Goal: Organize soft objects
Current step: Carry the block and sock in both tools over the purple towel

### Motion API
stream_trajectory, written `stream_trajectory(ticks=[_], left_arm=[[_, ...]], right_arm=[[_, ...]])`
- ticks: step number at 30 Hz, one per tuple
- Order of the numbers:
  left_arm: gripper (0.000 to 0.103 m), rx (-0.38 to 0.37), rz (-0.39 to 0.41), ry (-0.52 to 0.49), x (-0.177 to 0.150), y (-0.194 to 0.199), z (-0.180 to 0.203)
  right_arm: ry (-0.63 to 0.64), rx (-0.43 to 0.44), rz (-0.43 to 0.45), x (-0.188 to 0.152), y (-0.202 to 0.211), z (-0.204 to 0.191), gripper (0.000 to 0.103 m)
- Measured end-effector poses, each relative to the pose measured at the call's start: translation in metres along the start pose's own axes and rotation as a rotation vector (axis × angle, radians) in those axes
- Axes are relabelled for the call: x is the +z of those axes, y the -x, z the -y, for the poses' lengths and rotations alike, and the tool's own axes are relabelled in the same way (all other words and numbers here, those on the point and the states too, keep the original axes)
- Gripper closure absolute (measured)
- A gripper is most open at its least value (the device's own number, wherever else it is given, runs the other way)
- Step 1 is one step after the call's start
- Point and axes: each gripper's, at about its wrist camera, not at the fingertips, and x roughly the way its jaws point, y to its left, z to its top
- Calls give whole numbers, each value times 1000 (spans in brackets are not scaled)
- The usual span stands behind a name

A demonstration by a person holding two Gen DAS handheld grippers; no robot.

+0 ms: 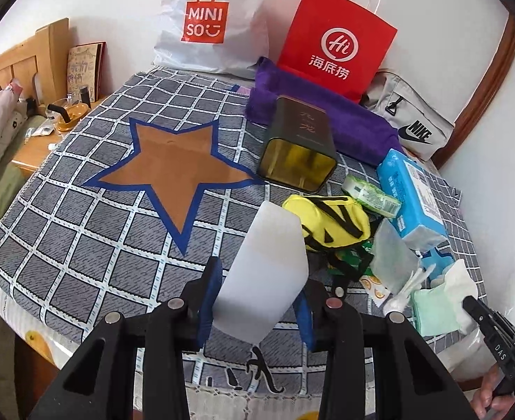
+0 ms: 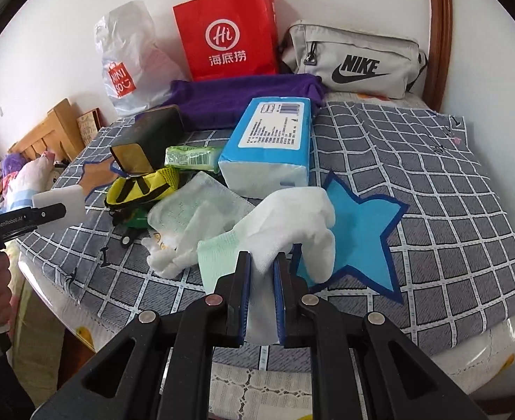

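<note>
My left gripper (image 1: 257,280) is shut on a white sponge block (image 1: 268,266), held above the checked cloth (image 1: 82,231) near the brown star patch (image 1: 176,171). The block also shows in the right wrist view (image 2: 61,203). My right gripper (image 2: 262,262) is shut on a white sock (image 2: 292,224), lifted just left of the blue star patch (image 2: 362,231). A pale green cloth (image 2: 218,255) lies under the sock. A pile holds a yellow mesh bag (image 2: 141,189), a clear packet (image 2: 194,206), a green wipes pack (image 2: 190,155) and a blue tissue pack (image 2: 271,140).
A dark tin box (image 1: 299,147) lies on its side by a purple cloth (image 1: 327,112). A red paper bag (image 1: 334,42), a white Miniso bag (image 1: 208,24) and a grey Nike pouch (image 2: 355,59) stand along the wall. A bedside table (image 1: 43,140) is at the left.
</note>
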Motion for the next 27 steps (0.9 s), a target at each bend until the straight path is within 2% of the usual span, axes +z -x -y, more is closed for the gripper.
stream_trajectory(ticks=[11,17,27], left_arm=[[67,1,27,-31,30,16,22],[67,-13,64,-38,62,24,31],[67,-3,73,-47,124,-1,49]], right_arm=[[11,17,110,34,46,-5,90],[22,50,170,71,63,-7,90],[63,65,217,147,41,-10,90]])
